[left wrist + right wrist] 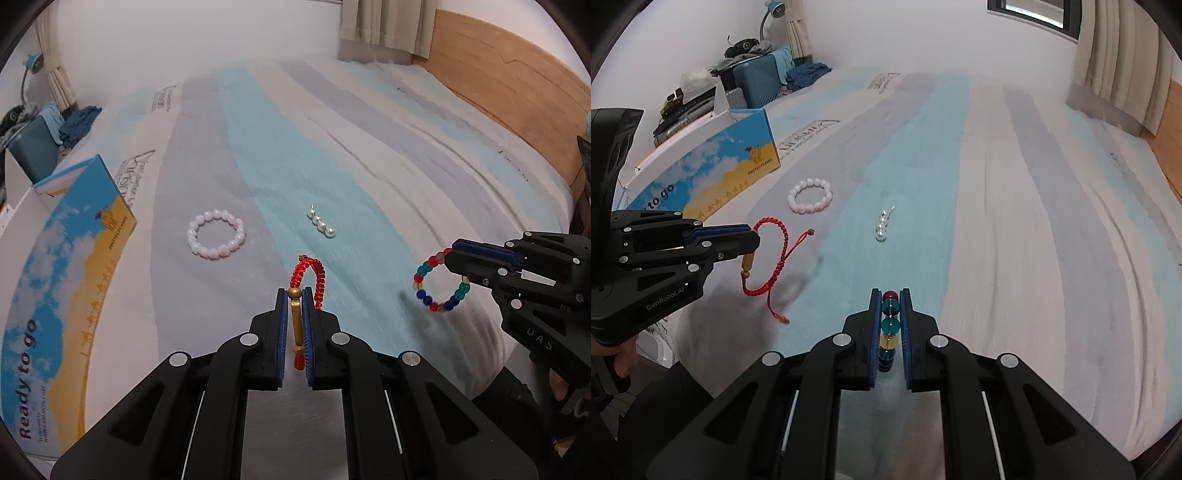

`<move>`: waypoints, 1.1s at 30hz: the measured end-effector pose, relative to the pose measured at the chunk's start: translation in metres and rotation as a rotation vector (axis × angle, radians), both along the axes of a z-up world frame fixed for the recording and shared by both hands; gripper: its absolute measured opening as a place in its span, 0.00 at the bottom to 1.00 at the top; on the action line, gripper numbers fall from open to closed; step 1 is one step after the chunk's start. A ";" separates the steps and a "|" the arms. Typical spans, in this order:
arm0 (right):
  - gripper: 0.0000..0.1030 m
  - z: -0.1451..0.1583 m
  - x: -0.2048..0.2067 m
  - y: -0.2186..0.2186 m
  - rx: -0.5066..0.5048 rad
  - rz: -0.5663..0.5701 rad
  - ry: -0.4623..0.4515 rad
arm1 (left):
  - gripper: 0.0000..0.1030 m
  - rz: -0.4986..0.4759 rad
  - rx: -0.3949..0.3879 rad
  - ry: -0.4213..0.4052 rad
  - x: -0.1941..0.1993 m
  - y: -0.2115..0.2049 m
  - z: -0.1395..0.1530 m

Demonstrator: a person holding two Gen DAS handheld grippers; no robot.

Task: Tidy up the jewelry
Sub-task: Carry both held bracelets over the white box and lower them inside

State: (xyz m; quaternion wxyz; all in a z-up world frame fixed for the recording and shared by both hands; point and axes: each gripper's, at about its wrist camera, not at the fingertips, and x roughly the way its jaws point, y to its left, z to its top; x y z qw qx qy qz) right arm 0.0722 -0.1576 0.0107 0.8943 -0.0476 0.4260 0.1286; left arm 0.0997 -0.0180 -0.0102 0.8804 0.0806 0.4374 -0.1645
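Left wrist view: bed (369, 155), striped cover, served as work surface. Open box (74, 236) at its edge, likely the destination. Pink bead bracelet (216, 234) and pearl string (322, 224) lay loose, awaiting collection. Left tool (294, 325) clamped the red cord bracelet (309, 275); right tool (890, 325) clamped the coloured bead bracelet (890, 326), both clear of the cover.

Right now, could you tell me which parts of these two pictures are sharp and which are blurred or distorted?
Left wrist view: the red cord bracelet between the fingers is crisp, the striped bedsheet smeared, the wooden headboard bowed by fisheye. Right wrist view: the multicoloured bead bracelet is sharp, the bedsheet streaked on the right, a soft shadow lies under the red bracelet.
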 end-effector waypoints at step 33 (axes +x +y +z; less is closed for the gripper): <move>0.09 0.086 0.017 0.094 0.013 0.098 -0.101 | 0.07 0.158 0.024 -0.119 -0.022 0.087 0.092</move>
